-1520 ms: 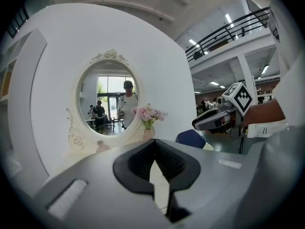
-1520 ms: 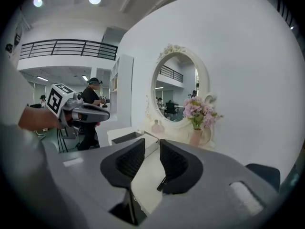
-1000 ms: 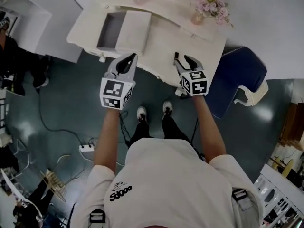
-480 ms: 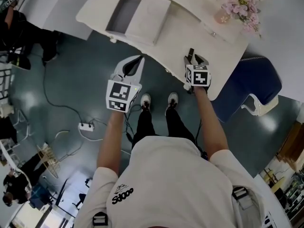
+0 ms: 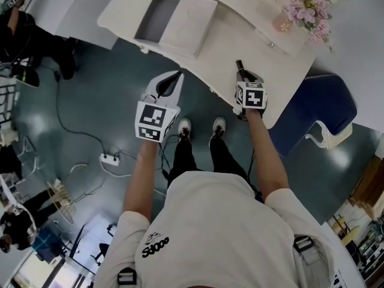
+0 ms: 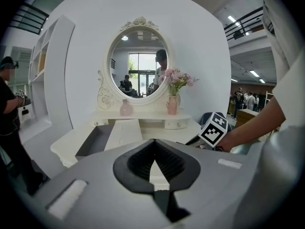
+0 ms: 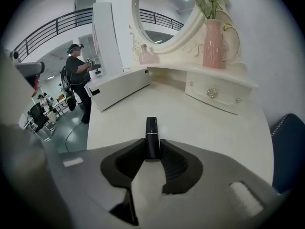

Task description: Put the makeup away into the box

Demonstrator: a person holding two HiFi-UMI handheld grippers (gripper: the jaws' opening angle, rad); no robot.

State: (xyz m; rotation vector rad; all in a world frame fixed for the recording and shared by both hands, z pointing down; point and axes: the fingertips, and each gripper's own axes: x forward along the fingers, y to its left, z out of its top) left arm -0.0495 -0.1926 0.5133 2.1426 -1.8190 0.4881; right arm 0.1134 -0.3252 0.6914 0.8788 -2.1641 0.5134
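A black lipstick tube (image 7: 151, 135) with a thin gold band lies on the white dressing table (image 7: 190, 123) near its front edge. My right gripper (image 7: 152, 154) points down at it; the jaws are closing and both pads touch the tube's near end. In the head view the lipstick (image 5: 239, 64) pokes out beyond the right gripper (image 5: 242, 71). The box (image 5: 150, 18) is white with a grey inside and stands open at the table's left end, its lid (image 5: 187, 17) beside it. My left gripper (image 5: 173, 77) hangs shut and empty just off the table's front edge, right of the box (image 6: 95, 140).
A pink vase of flowers (image 5: 282, 23) and a pink bottle (image 7: 145, 55) stand at the back under the oval mirror (image 6: 138, 63). A small drawer unit (image 7: 217, 93) sits behind the lipstick. A blue chair (image 5: 321, 107) is at the right. A person (image 7: 76, 73) stands at far left.
Both grippers have come down towards the table. The right jaws, wide apart before, have narrowed round the lipstick. The left gripper has stayed shut.
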